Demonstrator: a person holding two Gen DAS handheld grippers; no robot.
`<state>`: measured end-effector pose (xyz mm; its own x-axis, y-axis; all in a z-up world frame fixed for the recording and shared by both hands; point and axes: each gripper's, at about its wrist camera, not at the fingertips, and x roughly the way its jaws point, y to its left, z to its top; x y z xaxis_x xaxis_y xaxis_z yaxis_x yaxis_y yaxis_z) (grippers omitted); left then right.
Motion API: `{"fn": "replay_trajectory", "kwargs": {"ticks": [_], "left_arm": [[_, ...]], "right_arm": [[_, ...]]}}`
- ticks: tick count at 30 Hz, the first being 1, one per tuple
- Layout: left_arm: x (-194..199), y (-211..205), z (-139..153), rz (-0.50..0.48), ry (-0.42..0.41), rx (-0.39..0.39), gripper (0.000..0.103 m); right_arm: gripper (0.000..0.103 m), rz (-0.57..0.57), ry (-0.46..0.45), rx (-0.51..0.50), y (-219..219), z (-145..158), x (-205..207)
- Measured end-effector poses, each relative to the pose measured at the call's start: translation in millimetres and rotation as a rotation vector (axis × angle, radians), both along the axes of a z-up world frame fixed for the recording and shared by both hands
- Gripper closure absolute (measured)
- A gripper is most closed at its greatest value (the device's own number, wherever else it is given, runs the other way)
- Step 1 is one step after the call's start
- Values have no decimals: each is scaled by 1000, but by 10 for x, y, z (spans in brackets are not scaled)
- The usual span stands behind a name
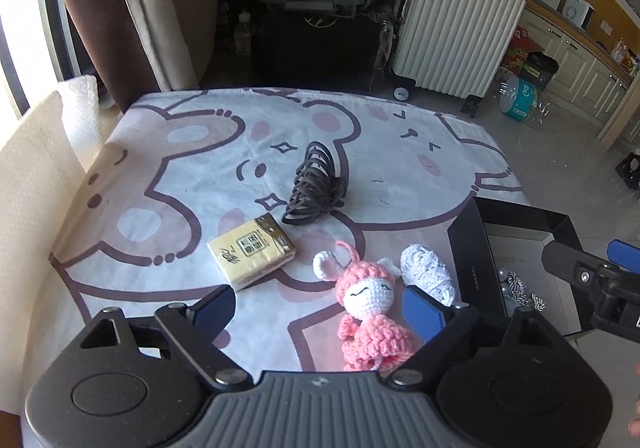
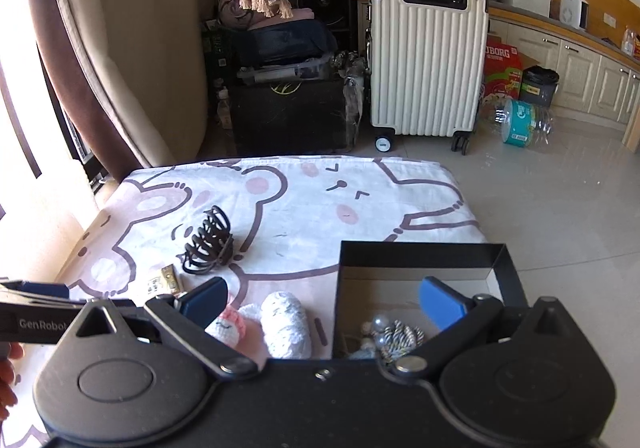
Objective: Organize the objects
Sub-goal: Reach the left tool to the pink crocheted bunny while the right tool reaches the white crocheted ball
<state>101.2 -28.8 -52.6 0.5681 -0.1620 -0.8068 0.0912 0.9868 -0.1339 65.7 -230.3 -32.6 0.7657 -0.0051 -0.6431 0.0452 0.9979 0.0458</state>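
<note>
My left gripper (image 1: 320, 312) hangs low with jaws wide and empty, the doll (image 1: 370, 312) lying between its fingers; I should drop straight and pinch its body. My right gripper (image 2: 324, 306), also spread and empty, straddles the box (image 2: 420, 252) wall. Beyond lie tissues (image 1: 252, 252) and probably a hair claw (image 1: 314, 186).

Left gripper (image 1: 320, 312): black body with a grey ribbed central plate, two round side housings, triangular cut-outs, silver pivot screws, and blue pads (image 1: 423, 313) on black fingers. Right gripper (image 2: 322, 304): the same black form, blue pads (image 2: 440, 306), a small centre screw. White "GenRobot" lettering marked one arm. Bare skin showed at the frame edges.
</note>
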Motion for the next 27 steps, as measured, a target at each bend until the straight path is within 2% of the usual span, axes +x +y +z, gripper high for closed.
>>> {"fn": "replay_trajectory", "kwargs": {"ticks": [7, 13, 18, 22, 24, 27], "left_arm": [[114, -90, -179, 11, 58, -40, 21], [198, -187, -292, 14, 88, -62, 29], [268, -265, -394, -7, 112, -61, 36], [316, -254, -477, -6, 133, -63, 37], [347, -234, -526, 2, 149, -81, 37], [385, -223, -592, 9, 162, -106, 38]], "right_arm": [[1, 33, 78, 51, -121, -39, 219], [18, 55, 116, 55, -105, 19, 466], [21, 62, 138, 91, -21, 5, 661], [44, 78, 189, 106, 108, -214, 722], [47, 115, 234, 91, 176, -328, 750], [46, 121, 250, 67, 211, -407, 783]]}}
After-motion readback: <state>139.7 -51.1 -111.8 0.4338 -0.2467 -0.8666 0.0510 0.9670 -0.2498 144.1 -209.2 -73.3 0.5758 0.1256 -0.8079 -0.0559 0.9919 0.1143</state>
